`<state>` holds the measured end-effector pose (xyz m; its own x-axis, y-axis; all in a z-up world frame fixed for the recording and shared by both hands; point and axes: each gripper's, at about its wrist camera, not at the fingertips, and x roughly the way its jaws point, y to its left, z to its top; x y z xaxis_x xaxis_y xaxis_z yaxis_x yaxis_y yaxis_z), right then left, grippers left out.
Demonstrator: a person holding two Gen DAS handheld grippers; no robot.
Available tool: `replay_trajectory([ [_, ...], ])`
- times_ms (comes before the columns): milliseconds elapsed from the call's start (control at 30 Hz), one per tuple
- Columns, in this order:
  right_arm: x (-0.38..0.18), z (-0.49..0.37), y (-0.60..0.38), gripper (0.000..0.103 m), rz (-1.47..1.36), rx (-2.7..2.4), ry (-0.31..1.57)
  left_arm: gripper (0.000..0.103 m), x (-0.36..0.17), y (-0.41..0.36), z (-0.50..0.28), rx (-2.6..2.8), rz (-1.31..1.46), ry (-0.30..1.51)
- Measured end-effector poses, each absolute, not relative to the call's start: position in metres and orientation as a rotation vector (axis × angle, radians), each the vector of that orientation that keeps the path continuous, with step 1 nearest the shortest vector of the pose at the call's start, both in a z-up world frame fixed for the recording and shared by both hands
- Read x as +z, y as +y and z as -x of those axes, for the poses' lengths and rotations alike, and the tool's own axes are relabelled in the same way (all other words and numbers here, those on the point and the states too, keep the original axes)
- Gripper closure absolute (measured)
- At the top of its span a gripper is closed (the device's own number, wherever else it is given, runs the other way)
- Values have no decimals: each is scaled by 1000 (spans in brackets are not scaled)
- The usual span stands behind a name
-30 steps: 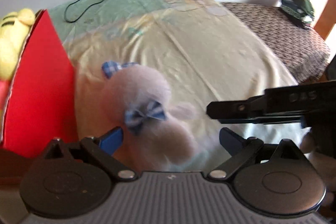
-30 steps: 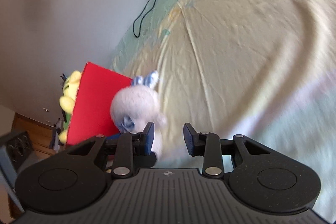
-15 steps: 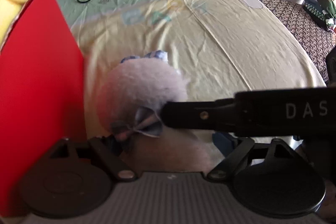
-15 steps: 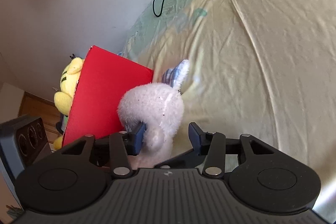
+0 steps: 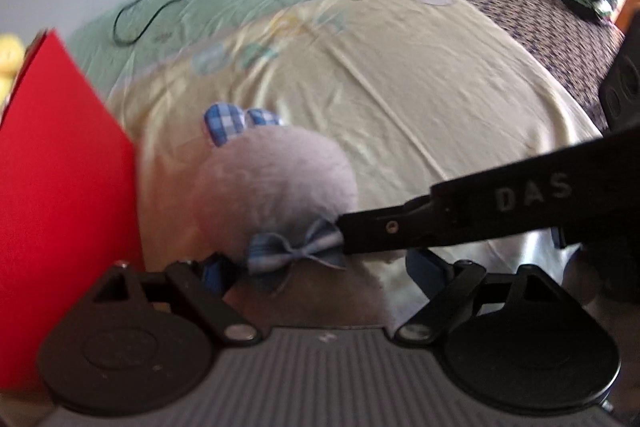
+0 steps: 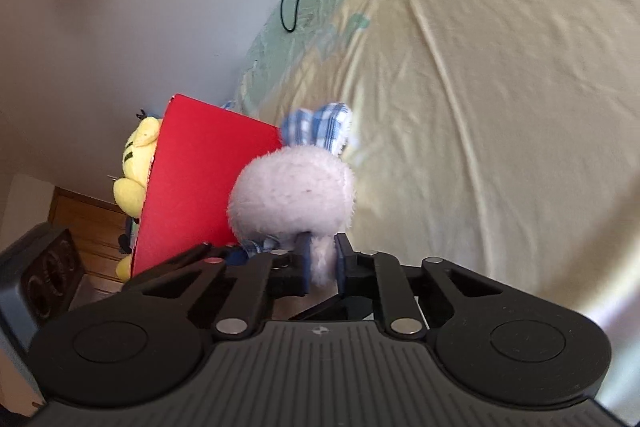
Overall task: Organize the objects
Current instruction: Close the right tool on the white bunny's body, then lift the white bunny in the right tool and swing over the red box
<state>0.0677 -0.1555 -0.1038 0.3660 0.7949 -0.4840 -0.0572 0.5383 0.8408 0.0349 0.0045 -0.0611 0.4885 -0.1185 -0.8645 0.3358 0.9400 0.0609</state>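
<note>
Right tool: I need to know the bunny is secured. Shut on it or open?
Shut: the right tool pinches the pink plush bunny by a limb.

My right tool (image 6: 322, 261), whose blue pads stood apart a second ago beside the red box (image 6: 192, 183), has just closed and now pinches a small limb of the grey plush bunny (image 6: 292, 191). My left tool (image 5: 320, 267) has narrowed around the bunny's body; its pads do not visibly press. In the left wrist view the right tool's arm, formerly clear of the bunny, now reaches its checked bow (image 5: 296, 247). The bunny's head has turned, its checked ears (image 6: 316, 125) now pointing away from the red box.
</note>
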Motion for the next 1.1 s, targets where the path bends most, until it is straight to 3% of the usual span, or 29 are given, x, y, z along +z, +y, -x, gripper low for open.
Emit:
replay_trajectory([
  [1100, -29, -1, -163, 89, -711, 719, 889, 17, -7, 13, 22, -359, -132, 918],
])
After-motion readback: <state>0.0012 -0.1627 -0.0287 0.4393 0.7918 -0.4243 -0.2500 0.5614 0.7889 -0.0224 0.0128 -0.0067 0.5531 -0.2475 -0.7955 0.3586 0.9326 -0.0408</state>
